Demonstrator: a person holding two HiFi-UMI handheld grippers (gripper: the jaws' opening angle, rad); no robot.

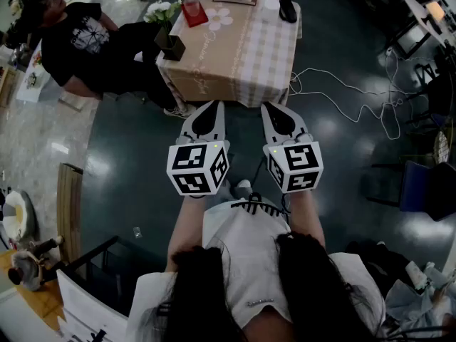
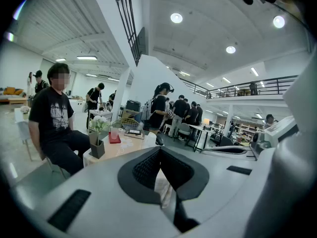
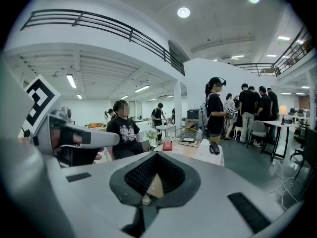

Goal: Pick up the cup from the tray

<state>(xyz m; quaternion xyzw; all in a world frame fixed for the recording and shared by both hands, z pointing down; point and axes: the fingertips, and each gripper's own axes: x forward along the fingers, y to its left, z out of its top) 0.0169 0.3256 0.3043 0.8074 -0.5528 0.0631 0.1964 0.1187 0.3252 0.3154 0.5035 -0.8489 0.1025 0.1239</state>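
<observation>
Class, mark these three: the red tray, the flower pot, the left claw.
red tray (image 1: pixel 197 20), head view, near edge
flower pot (image 1: pixel 173 47), head view, dark side
left claw (image 1: pixel 214 107), head view, between closed tips

The cloth-covered table (image 1: pixel 249 55) carries a red tray (image 1: pixel 194 14), a flower vase (image 1: pixel 171 45) and a black object (image 1: pixel 287 9).

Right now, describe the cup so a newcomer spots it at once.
Find the table with the beige checked cloth. Toward its far left corner, beyond the dark flower pot, lies a red tray. The cup stands on it, the only clear vessel there.
</observation>
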